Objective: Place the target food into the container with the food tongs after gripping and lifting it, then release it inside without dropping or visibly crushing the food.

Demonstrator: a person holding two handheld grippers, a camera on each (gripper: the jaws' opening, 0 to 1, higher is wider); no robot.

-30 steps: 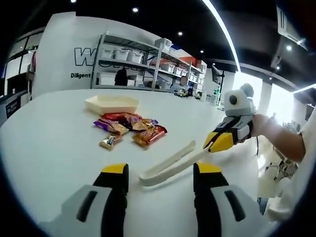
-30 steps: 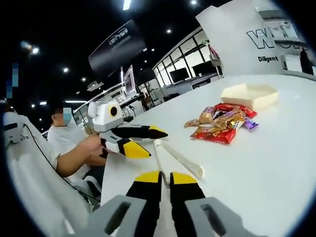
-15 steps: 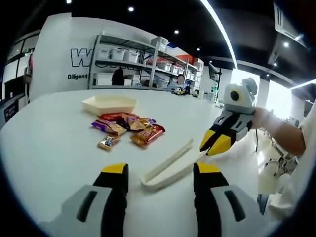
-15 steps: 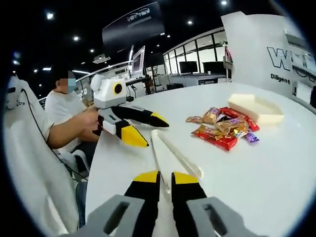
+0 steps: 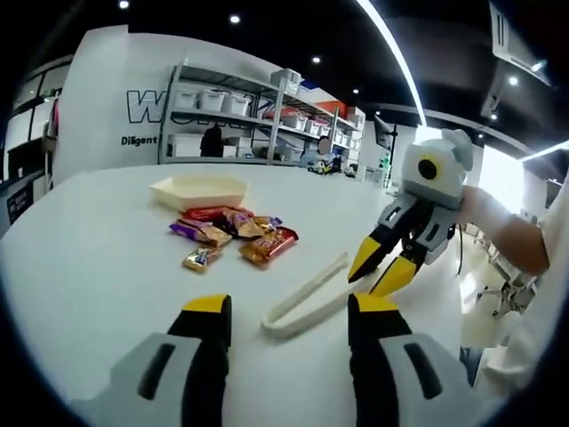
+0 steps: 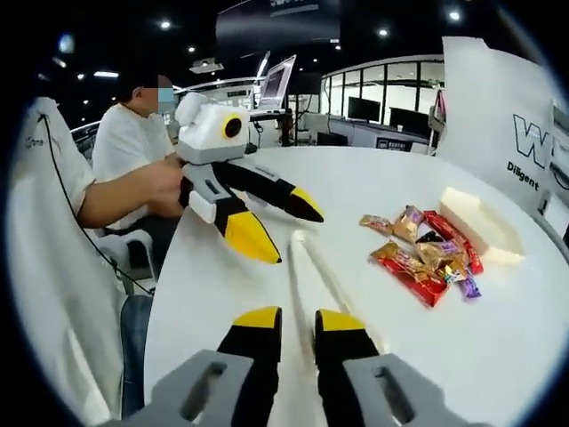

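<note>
Desk [image 5: 89,258]: white, carries all. Tray [image 5: 201,189] at far side, no food inside yet; snack pile [image 5: 233,233] just before it, untouched. Tongs [image 5: 307,295] flat on desk, near both claws. Left claw [image 5: 289,325] wide, nothing held, straddling tongs' joined end. Right claw [image 6: 299,325] narrow, tongs' arms [image 6: 309,283] running ahead of its tips; whether it pinches them, cannot tell. Step: pick up tongs. Advice: grip near joined end, leave tips free to spring. Writing: wall "W…", "Diligent" below, rest cut off; wrapper brands unreadable.
</note>
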